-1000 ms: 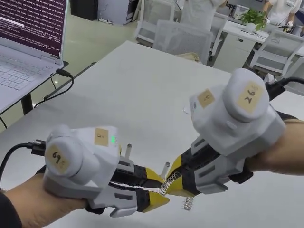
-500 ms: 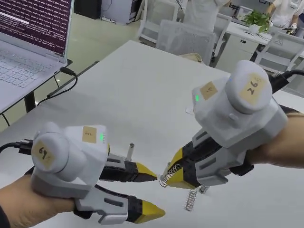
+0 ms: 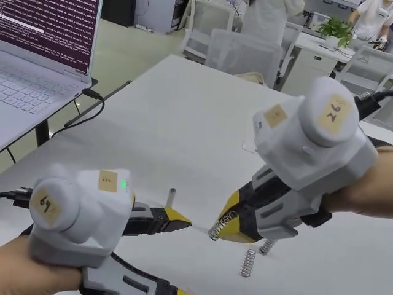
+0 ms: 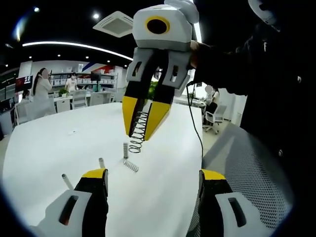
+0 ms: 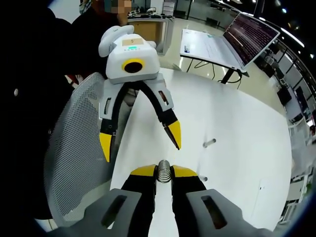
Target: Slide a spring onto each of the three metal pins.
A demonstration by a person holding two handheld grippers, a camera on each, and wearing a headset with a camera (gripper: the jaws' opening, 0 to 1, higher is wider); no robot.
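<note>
The right gripper [image 3: 228, 225] has its jaws pinched tight on a held spring [image 4: 139, 132]. The spring runs lengthwise between the jaws, and its end pokes out past the yellow tips. That gripper hangs above the white table [image 3: 184, 123], tips angled down toward the left gripper [image 4: 154, 175]. The left one's jaws are spread wide with nothing between them. The two sets of tips are near each other but not touching.

In the left gripper view, a bare pin [image 4: 101, 162] stands upright just ahead of its left jaw. A second bare pin [image 4: 66, 180] stands a bit further out to that side.

Just below the right gripper's tips, a loose spring [image 3: 247, 263] lies on the table. Right beside it is an upright spring [image 3: 266, 247] (it might be sitting on a pin, but I honestly can't tell). An open laptop [image 3: 37, 74] sits well beyond the left gripper's outer side.
</note>
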